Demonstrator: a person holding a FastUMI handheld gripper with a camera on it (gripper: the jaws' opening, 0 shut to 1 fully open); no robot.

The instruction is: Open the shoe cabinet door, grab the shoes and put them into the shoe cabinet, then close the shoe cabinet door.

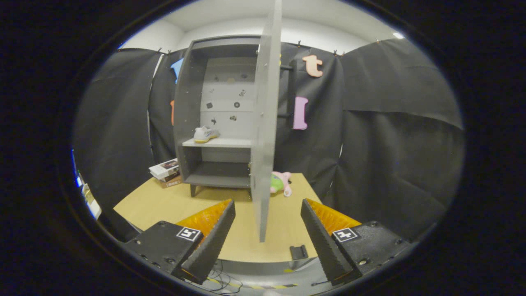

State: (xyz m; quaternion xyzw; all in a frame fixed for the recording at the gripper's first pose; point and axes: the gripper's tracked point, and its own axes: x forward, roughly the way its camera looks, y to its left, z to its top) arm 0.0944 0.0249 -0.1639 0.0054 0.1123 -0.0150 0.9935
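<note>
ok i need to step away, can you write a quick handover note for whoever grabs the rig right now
Gripper: open, holding nothing; the free edge of the cabinet door stands between the two fingers, neither pressing on it.
Shoe cabinet: on the wooden table, door swung wide open toward the gripper.
Shoe: already lying on the cabinet's middle shelf, left side.
Nearby: stack of books left of the cabinet, plush toy behind the door on the right.
Done: door opened, shoe put in.
Left: push the door shut.
</note>
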